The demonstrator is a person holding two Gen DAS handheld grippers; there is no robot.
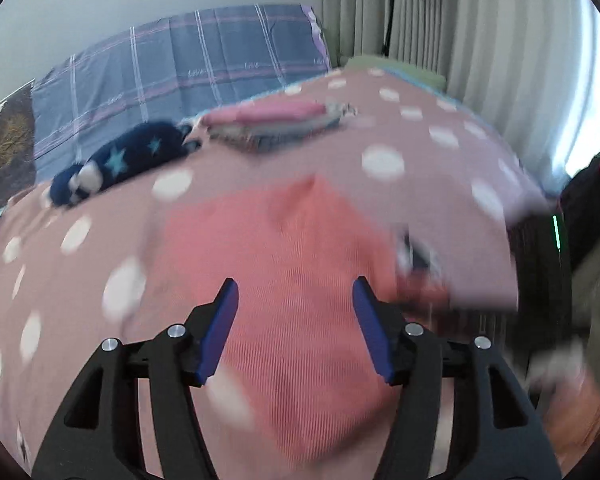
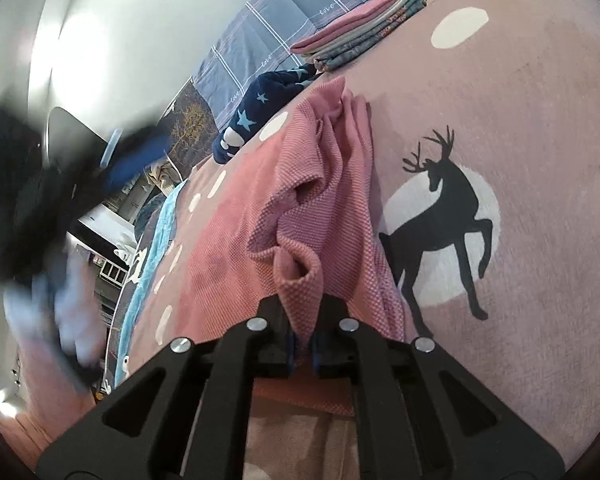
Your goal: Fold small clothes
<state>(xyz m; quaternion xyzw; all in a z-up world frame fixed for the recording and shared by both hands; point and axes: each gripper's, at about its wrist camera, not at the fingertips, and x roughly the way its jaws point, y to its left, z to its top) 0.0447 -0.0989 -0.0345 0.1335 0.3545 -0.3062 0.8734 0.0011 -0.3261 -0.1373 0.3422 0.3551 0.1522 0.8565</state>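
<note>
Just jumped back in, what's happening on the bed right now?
A person is folding a pink knit garment on the polka-dot bedspread. The right gripper is shut on a bunched edge of it. The left gripper hangs open above the cloth, holding nothing. A stack of folded clothes sits farther up the bed.

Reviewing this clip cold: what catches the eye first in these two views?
The pink waffle-knit garment fills the middle of both views, one bunched edge pinched in the right gripper. Beside it, a black deer silhouette stands out on the polka-dot bedspread. The left gripper hangs open above the cloth.
</note>
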